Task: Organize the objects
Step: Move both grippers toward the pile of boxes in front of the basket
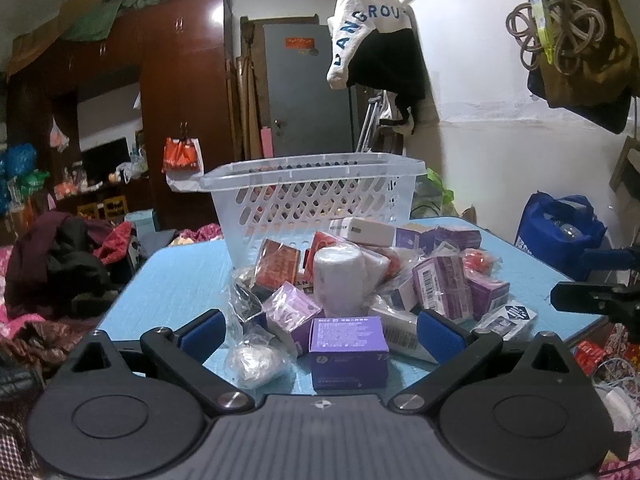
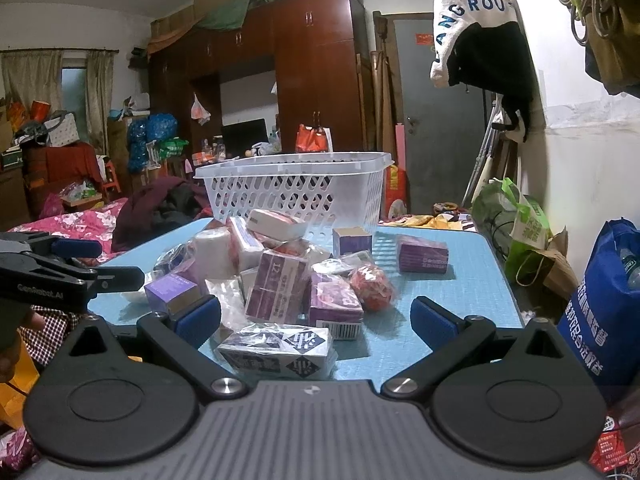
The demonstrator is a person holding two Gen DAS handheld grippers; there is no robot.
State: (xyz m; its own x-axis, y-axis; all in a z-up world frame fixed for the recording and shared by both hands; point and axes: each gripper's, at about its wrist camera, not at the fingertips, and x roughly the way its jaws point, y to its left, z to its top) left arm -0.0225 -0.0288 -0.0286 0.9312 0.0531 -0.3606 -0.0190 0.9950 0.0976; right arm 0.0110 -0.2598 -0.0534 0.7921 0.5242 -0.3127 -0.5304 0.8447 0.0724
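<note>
A pile of small boxes and wrapped packets lies on a blue table [image 1: 176,280] in front of a white slotted basket [image 1: 312,196]. My left gripper [image 1: 320,332] is open and empty; a purple box [image 1: 349,350] lies between its fingers on the table. A white roll [image 1: 340,280] stands just behind it. In the right wrist view my right gripper [image 2: 316,320] is open and empty over a dark patterned box [image 2: 278,350]. The basket [image 2: 296,188], a purple box [image 2: 276,288] and a red packet [image 2: 372,286] lie beyond.
A lone purple box [image 2: 422,254] sits on the table's [image 2: 472,280] right part. The left gripper shows at the left of the right wrist view [image 2: 60,272]. A blue bag [image 2: 608,308] stands right of the table. Clothes and a bed [image 2: 80,220] lie left.
</note>
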